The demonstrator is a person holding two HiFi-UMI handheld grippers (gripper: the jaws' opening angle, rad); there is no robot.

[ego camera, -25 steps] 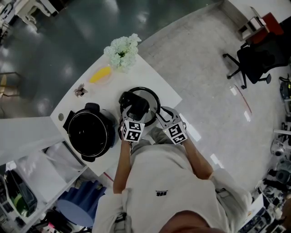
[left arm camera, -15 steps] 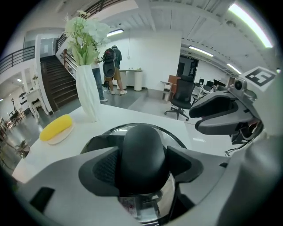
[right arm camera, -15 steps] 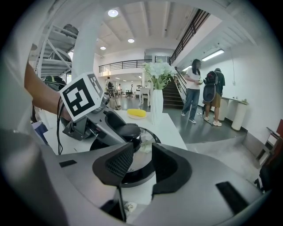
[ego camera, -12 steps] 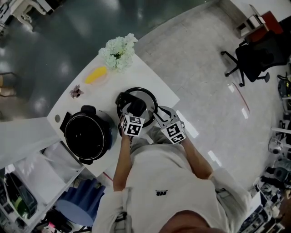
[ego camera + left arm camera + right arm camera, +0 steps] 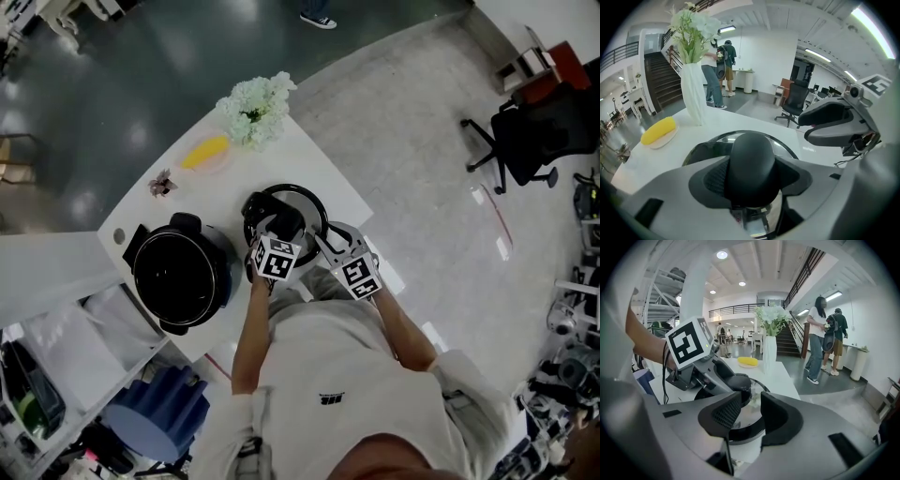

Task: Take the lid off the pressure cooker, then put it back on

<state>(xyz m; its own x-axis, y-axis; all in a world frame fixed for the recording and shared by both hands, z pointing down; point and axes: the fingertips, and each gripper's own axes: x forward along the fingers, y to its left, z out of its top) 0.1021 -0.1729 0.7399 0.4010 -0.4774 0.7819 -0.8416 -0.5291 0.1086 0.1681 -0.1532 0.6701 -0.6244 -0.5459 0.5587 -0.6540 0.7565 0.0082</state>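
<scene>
Only the head view shows the open pressure cooker pot (image 5: 178,277), at the left end of the table (image 5: 309,161), close to its near edge. To its right, the lid (image 5: 305,199) lies flat by that same edge. In the left gripper view, the left gripper (image 5: 752,176) has just been closing, and its pads now press the lid's black knob (image 5: 752,157). In the right gripper view, the right gripper (image 5: 751,416) is slightly parted over the lid's rim and holds nothing.
</scene>
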